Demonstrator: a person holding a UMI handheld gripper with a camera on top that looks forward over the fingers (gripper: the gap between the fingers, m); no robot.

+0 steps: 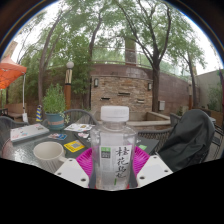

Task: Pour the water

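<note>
A clear water bottle (116, 148) with a white cap is seen low in the middle of the frame, standing upright between the two fingers of the gripper (114, 165). A white label with dark writing and a green mark is wrapped around it. The pink pads (86, 160) are pressed against the bottle on both sides — the bottle is gripped tight by both fingers.

To the left of the bottle, in the lower left of the frame, a pale cup (48, 153) is set on a glass table (22, 150). Just behind the cup a small yellow and blue thing (74, 146) can be seen, but what it is cannot be told. Farther left, a flat grey book or box (28, 131) is laid on the table. A plant in a blue-green pot (54, 104) is placed behind it.

On the right side, a dark bag or jacket (187, 138) is draped over something — likely a chair. A brick wall (120, 92) and tall trees (130, 35) are seen in the upper half. An orange shade (10, 72) is seen at the far left.
</note>
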